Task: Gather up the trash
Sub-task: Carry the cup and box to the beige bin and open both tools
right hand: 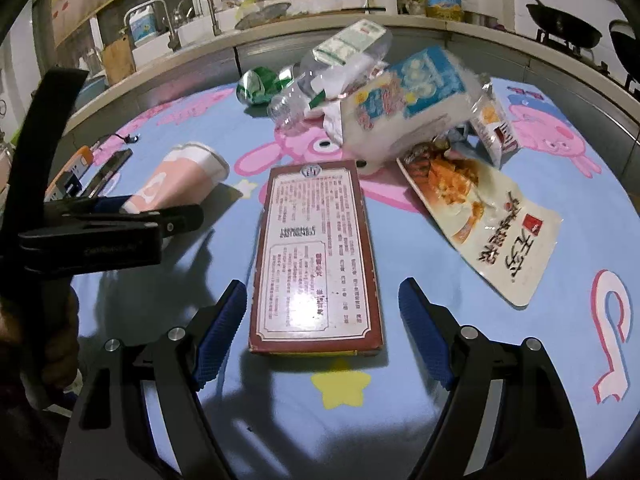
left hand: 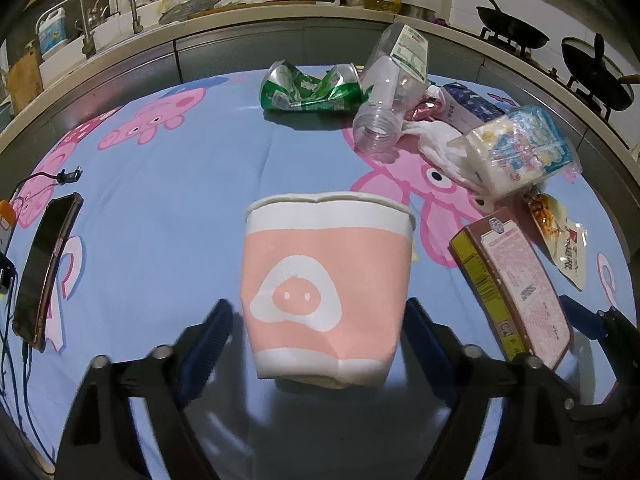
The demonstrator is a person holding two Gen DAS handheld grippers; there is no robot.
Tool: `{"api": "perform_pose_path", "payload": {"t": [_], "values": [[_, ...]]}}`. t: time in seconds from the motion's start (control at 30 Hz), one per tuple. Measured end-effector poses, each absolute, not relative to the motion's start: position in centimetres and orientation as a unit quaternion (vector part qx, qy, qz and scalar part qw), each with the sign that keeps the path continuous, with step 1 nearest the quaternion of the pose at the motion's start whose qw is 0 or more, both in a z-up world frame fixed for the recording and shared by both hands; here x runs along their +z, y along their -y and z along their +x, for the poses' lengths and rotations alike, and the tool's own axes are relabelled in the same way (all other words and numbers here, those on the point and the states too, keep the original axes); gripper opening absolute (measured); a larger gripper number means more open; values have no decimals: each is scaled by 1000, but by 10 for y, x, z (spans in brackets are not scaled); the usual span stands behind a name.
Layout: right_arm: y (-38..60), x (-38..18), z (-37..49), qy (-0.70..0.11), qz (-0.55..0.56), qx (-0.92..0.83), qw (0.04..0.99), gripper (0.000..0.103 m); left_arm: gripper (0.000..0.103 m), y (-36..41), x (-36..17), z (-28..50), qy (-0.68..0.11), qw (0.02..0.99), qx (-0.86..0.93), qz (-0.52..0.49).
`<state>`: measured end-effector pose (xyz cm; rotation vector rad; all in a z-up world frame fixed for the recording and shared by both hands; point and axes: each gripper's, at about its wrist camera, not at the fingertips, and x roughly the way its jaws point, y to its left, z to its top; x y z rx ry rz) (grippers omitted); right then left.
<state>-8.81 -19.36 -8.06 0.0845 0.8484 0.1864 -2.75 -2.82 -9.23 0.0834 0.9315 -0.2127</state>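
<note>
Left gripper (left hand: 320, 340) spread, cup (left hand: 328, 296) between jaws, pads not touching. Thin paper, light, crushes easily: pinch low near base, gently. Right gripper (right hand: 320, 328) spread around box (right hand: 316, 256). Stiff, light; grip long edges.

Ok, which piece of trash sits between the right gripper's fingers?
The flat brown box, printed side up, lying lengthwise between the open right gripper. The pink paper cup lies between the left gripper's fingers instead.
</note>
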Motion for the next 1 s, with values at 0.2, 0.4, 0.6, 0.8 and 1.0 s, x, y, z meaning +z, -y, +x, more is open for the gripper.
{"api": "perform_pose_path", "payload": {"t": [0.2, 0.4, 0.6, 0.8, 1.0], "values": [[195, -60, -98, -370, 52, 121, 920, 58, 63, 29, -78, -31, -431, 894, -114, 44], [227, -20, -107, -310, 96, 123, 938, 58, 64, 47, -29, -27, -385, 912, -133, 49], [306, -5, -113, -280, 167, 65, 943, 58, 64, 122, 17, -25, -333, 915, -211, 87], [413, -34, -112, -298, 316, 41, 900, 58, 64, 236, 16, -16, -356, 867, -328, 115], [489, -72, -110, -301, 426, 29, 853, 58, 64, 323, -4, 2, -397, 832, -365, 132]]}}
